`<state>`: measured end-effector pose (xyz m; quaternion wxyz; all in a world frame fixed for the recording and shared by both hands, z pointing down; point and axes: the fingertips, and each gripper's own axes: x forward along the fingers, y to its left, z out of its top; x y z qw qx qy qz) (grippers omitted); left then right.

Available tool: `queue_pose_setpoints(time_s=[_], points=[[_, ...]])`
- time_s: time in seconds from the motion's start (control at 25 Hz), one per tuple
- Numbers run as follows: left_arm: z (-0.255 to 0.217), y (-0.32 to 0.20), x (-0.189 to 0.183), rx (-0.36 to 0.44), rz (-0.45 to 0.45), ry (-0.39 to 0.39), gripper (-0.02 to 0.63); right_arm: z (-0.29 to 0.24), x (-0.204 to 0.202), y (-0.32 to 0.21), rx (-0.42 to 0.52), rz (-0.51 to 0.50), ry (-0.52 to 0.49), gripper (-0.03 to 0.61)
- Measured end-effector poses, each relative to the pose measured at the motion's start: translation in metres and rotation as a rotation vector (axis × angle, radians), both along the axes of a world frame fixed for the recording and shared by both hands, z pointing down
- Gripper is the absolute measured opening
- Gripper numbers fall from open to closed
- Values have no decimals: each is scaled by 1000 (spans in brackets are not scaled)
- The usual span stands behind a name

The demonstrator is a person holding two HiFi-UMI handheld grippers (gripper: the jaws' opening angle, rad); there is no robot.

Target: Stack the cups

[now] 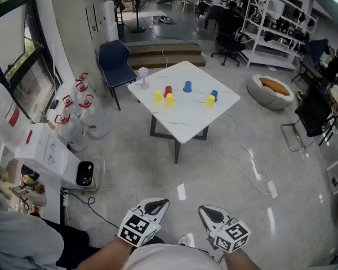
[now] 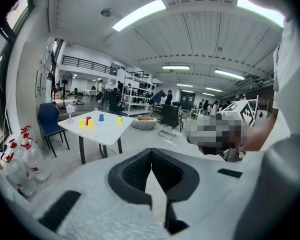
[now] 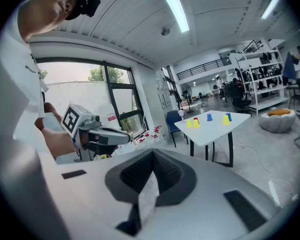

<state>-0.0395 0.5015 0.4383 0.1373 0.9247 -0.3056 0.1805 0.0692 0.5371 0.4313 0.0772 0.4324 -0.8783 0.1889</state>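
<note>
Nearest the camera, at the bottom of the head view, the left gripper point(image 1: 156, 207) and right gripper point(image 1: 209, 212) are held side by side above a glossy grey floor point(image 1: 158, 167), well apart from the work. Each gripper view shows its own jaws pressed together along a single seam, with nothing between them.

Farther off stands a white square table point(image 1: 186, 120) carrying the cups, which stand separately:
- a yellow cup point(image 1: 157, 96) at the left
- a second yellow cup point(image 1: 169, 99) just beside it
- a red cup point(image 1: 168, 90) directly behind that one, possibly touching it; the table is too far off to tell
- a blue cup point(image 1: 187, 86) near the middle
- at the right, a second blue cup point(image 1: 214, 94) with a third yellow cup point(image 1: 210, 101) just in front of it

A clear stemmed glass point(image 1: 143, 77) stands at the table's far left corner. A blue chair point(image 1: 114, 61) sits beside that corner, and water bottles point(image 1: 79, 114) line the window wall.
</note>
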Motion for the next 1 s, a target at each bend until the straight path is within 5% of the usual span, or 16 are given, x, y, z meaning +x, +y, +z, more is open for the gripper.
queue_pose_setpoints(time_s=[1.0], points=[[3,-8,-3,-13,4,3,9,3,-21,-7,-10,-27,-13,6]])
